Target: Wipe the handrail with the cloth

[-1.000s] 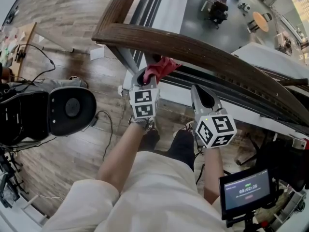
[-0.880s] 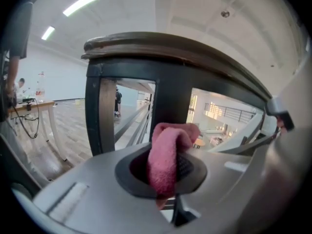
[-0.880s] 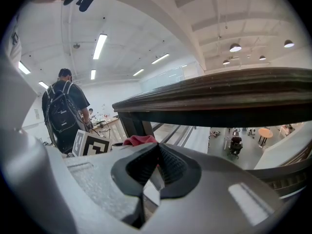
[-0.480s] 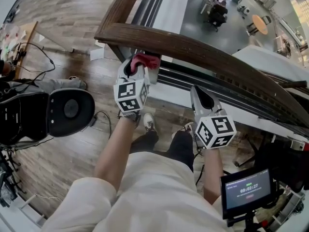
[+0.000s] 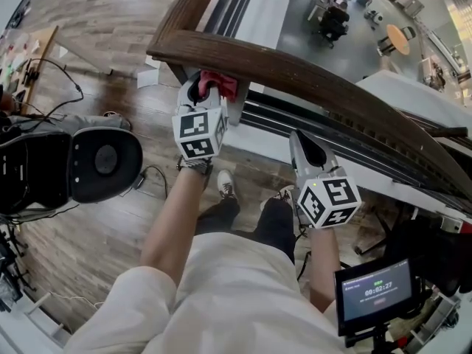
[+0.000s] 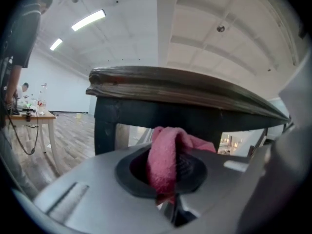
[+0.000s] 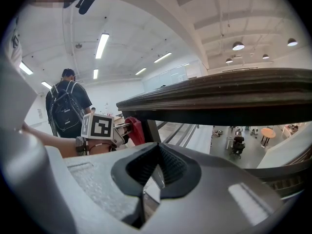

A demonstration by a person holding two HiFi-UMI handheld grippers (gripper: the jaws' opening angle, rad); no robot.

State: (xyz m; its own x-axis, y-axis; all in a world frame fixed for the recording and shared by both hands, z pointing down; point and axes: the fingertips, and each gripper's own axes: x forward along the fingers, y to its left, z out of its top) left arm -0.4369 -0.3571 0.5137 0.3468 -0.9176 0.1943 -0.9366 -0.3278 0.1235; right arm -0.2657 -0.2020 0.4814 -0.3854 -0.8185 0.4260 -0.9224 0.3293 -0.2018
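1. Handrail (image 5: 310, 76), a dark brown wooden bar, ran from the upper left corner down to the right, above the wood floor and in front of the person. It stood at arm height, so both arms could reach its near edge from below.
2. The red-pink terry cloth (image 5: 218, 84) was bunched just under that near edge, close to the rail's left end. From the left gripper view, the cloth (image 6: 165, 155) rose towards the handrail (image 6: 185, 89) underside. Whether it actually pressed on the wood could not be told.
3. The left tool (image 5: 206, 94) was clenched on the cloth, with the fabric folded over one pad and pinched at the tips. Holding it as a wad probably kept a thick pad facing the wood for rubbing.
4. The right tool (image 5: 302, 142) hung lower and well to the right, below the rail. Its jaws were together on nothing, so it seemed to be only waiting.
5. Compared with a second earlier, the left tool had moved up and to the left, towards the rail's corner. The cloth had then trailed out loosely to the right. It was now tucked in tight against the tool's tips.
6. The right tool had hardly shifted over that second.
7. The black round-backed office chair (image 5: 103, 161) stood on the floor to the left, apart from the work.
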